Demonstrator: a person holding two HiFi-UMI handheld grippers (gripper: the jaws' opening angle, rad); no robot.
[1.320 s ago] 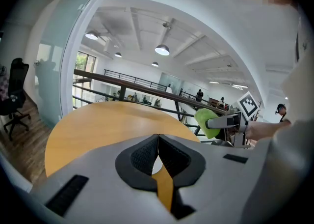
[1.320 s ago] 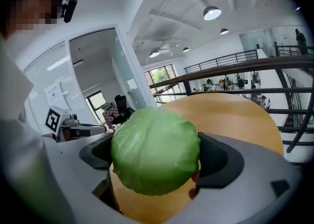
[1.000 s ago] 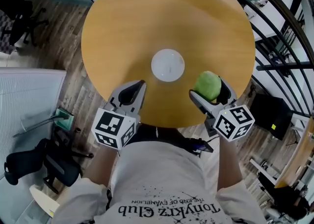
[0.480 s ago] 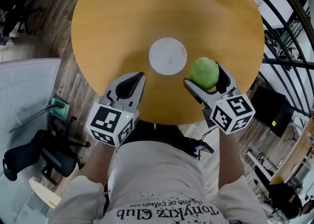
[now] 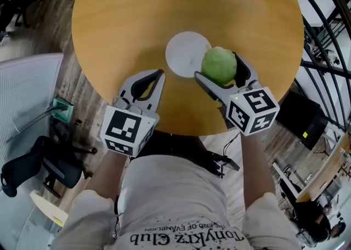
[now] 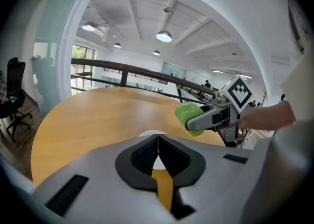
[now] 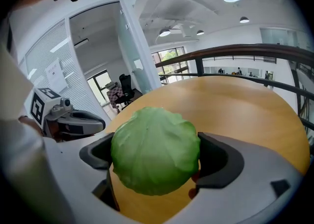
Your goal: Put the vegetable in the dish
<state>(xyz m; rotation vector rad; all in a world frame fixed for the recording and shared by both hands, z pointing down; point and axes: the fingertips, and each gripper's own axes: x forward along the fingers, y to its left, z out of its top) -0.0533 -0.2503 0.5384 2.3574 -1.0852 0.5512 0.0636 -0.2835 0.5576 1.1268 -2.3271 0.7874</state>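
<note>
A round green cabbage point(image 5: 219, 65) is held between the jaws of my right gripper point(image 5: 218, 67), which is shut on it. The cabbage hangs above the round wooden table point(image 5: 137, 18), over the right edge of the small white dish point(image 5: 184, 52). In the right gripper view the cabbage point(image 7: 154, 149) fills the gap between both jaws. My left gripper point(image 5: 159, 73) hovers at the table's near edge, left of the dish, shut and empty. Its view shows the closed jaws, a sliver of the dish point(image 6: 146, 133) and the cabbage point(image 6: 186, 114) to the right.
The table's near edge runs just in front of the person's body. A dark metal railing point(image 5: 323, 40) curves along the right. Black office chairs point(image 5: 38, 166) and a grey panel point(image 5: 27, 84) stand on the wooden floor at left.
My right gripper has carried the cabbage forward and left, from beside the dish to its right edge. The left gripper stays shut at about the same place.
</note>
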